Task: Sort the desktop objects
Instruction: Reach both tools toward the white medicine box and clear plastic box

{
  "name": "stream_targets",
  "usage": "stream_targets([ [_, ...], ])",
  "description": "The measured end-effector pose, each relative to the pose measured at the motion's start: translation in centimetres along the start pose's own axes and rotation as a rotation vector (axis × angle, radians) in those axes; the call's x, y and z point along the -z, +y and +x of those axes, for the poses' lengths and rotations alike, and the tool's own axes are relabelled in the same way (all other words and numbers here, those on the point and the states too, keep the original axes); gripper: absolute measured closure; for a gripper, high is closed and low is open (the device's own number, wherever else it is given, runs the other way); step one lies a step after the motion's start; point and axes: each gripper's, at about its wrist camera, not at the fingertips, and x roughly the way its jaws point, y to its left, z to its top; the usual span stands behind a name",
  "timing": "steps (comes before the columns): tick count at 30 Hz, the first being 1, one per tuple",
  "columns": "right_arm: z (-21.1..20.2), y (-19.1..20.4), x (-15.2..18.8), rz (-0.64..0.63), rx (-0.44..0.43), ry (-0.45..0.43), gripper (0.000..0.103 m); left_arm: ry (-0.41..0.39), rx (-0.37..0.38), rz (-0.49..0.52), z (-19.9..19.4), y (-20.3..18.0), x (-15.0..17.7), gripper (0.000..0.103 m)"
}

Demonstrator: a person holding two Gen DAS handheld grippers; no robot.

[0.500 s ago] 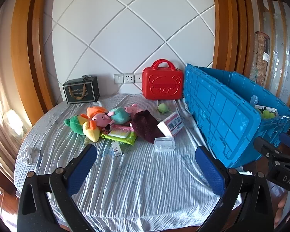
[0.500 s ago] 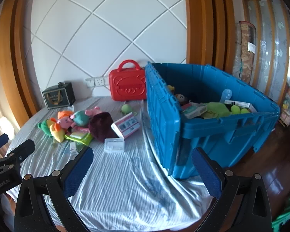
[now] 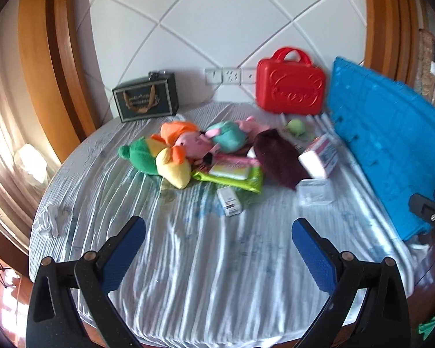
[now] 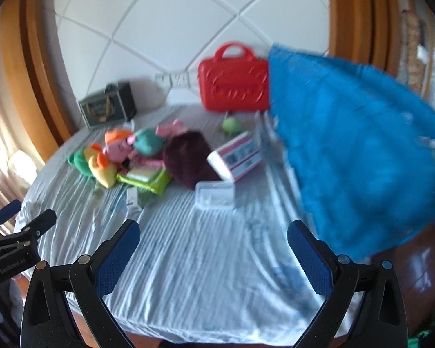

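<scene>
Left wrist view: the left claw (image 3: 217,249) hangs wide open over the striped desk (image 3: 206,284), gripping nothing. Ahead lie the plush toys (image 3: 171,150), a green packet (image 3: 232,174), a small white box (image 3: 229,201) and a clear case (image 3: 314,192); the blue bin (image 3: 385,145) stands right. Right wrist view, blurred: the right claw (image 4: 213,250) gapes open, empty. A pink-striped box (image 4: 236,159), probably tilted, sits beside the bin.
</scene>
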Motion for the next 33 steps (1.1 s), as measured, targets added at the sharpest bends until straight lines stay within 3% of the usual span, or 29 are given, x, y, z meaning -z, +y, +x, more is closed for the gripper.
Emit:
stream_targets([
  [6, 8.3, 2.5, -1.8, 0.026, 0.039, 0.121, 0.0, 0.121, 0.038, 0.004, 9.4, 3.5, -0.9, 0.006],
  [9, 10.9, 2.5, -2.2, 0.058, 0.058, 0.15, 0.0, 0.198, 0.084, 0.014, 13.9, 3.7, -1.2, 0.015],
  [12, 13.1, 1.7, -1.9, 0.094, 0.075, 0.188, 0.0, 0.271, 0.12, 0.025, 17.4, 2.8, -1.0, 0.015],
  [24, 22.6, -2.3, -1.9, 0.089, 0.061, 0.344, 0.001, 0.4, 0.083, 0.011, 25.6, -0.4, -0.2, 0.015],
  [26, 23.8, -2.9, -2.0, 0.064, 0.061, 0.362, 0.012, 0.413, 0.06, 0.009, 26.5, -1.0, -0.1, 0.015],
  [28, 24.6, -3.5, -2.2, 0.031, 0.075, 0.373, 0.036, 0.421, 0.042, 0.002, 27.4, -1.7, 0.2, 0.015],
  [30, 25.1, -4.2, -2.3, 0.017, 0.067, 0.386, 0.037, 0.43, 0.026, 0.004, 28.3, -2.3, 0.4, 0.026],
  [33, 26.0, -5.2, -2.3, -0.003, 0.077, 0.408, 0.037, 0.428, 0.036, -0.036, 29.0, -2.4, 0.8, 0.033],
])
